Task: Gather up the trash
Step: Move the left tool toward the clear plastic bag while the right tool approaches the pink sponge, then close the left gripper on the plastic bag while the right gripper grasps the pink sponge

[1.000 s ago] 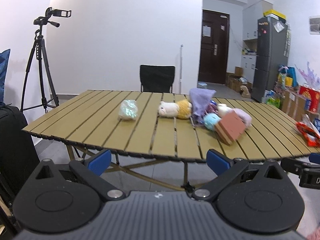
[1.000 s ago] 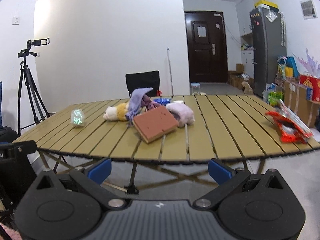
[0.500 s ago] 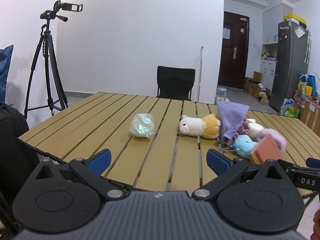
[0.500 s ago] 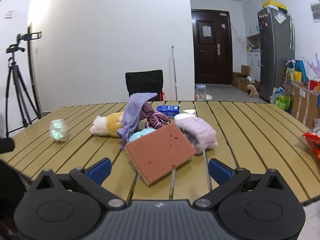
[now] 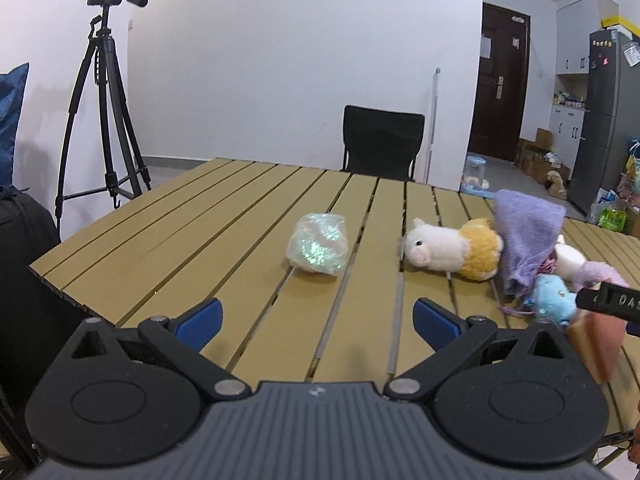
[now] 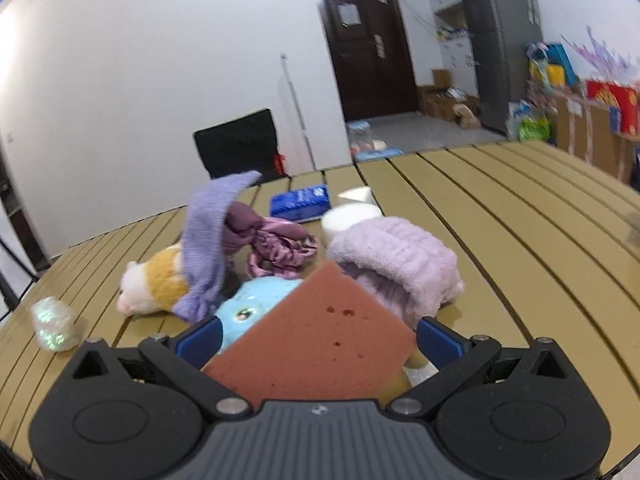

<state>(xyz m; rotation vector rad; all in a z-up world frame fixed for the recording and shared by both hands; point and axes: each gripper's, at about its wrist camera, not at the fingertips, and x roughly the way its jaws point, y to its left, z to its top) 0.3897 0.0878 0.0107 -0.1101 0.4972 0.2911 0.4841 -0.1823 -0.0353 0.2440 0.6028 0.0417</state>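
On the slatted table point(image 5: 224, 216), both grippers gape: the right gripper point(image 6: 318, 336) straddles the sponge point(image 6: 320, 344), the left gripper point(image 5: 318, 318) faces the crumpled wrapper point(image 5: 318, 249), presumably lining up pickups.

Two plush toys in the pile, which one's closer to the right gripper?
The light blue plush. It lies right at the right gripper, next to its left fingertip and partly behind the brown sponge. The white-and-yellow plush lies farther back and to the left.
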